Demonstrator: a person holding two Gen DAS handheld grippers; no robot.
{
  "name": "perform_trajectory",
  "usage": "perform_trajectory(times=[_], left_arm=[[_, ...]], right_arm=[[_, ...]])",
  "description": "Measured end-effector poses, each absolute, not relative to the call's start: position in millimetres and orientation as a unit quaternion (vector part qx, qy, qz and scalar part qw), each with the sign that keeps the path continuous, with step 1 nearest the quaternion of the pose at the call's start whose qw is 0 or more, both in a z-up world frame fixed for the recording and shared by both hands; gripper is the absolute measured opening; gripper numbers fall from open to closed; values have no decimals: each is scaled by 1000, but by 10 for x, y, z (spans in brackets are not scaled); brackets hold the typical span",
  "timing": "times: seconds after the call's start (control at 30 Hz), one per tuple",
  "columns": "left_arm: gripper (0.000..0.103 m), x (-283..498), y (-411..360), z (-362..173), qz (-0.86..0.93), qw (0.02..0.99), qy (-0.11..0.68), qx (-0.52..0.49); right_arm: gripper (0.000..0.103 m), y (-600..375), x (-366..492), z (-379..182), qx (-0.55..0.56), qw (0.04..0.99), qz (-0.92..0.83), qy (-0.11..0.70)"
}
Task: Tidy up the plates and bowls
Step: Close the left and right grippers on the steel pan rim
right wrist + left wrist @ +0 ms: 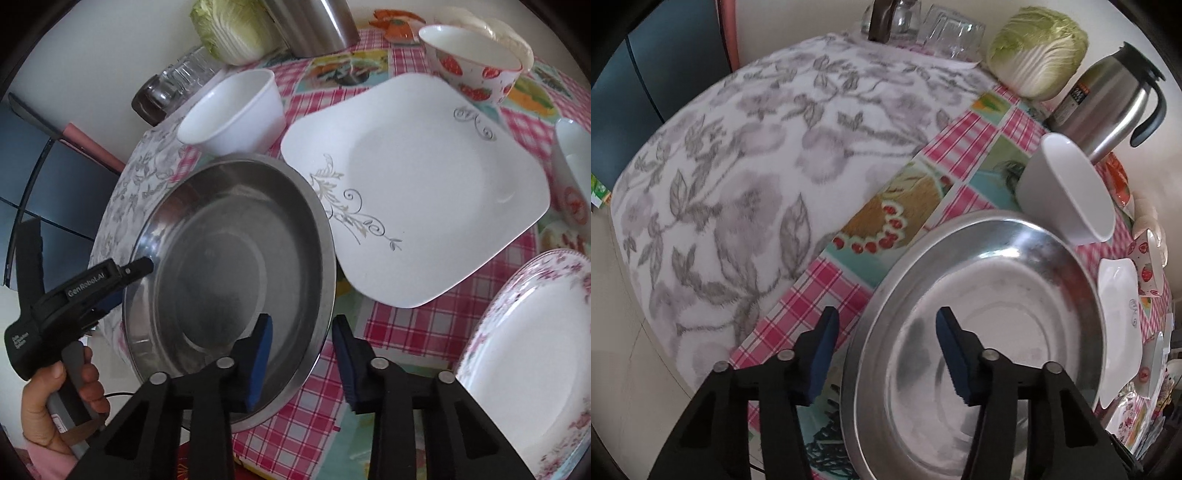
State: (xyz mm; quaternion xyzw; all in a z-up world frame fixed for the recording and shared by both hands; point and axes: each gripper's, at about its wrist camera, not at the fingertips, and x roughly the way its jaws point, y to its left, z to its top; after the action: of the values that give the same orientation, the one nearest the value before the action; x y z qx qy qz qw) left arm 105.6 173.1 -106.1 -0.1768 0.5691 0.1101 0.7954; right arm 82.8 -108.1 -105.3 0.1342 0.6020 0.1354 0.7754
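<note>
Steel basin (236,266), floral plate (528,354) (right view only)

A table is covered by a pink checked oilcloth (402,325), partly overlaid by a grey floral cloth (738,177). On it are set a steel basin (236,266), a white bowl (236,110), a square white plate (417,184), a strawberry bowl (476,66), a floral-rimmed plate (524,350), a cabbage (1038,51), a steel jug (1108,99) and upturned glasses (953,33).

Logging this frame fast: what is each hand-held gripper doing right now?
Left hand-held gripper: open, fingers on either side of the steel basin rim, not clamped.
Right hand-held gripper: open, likewise astride the basin's rim.
</note>
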Motion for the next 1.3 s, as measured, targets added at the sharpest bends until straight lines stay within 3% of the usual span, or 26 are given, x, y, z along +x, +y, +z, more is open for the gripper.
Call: perform_trajectory(times=[0.27, 0.93, 1.3], left_arm=[[36, 1053, 1749, -1130, 118, 799, 565, -169], [32, 879, 1729, -1037, 112, 803, 555, -184], [32, 777, 1506, -580, 100, 834, 515, -171]], right_arm=[[13, -1067, 908, -1195, 142, 770, 123, 610], [14, -1043, 766, -740, 95, 807, 157, 561], [14, -1288, 681, -461, 98, 825, 172, 529]])
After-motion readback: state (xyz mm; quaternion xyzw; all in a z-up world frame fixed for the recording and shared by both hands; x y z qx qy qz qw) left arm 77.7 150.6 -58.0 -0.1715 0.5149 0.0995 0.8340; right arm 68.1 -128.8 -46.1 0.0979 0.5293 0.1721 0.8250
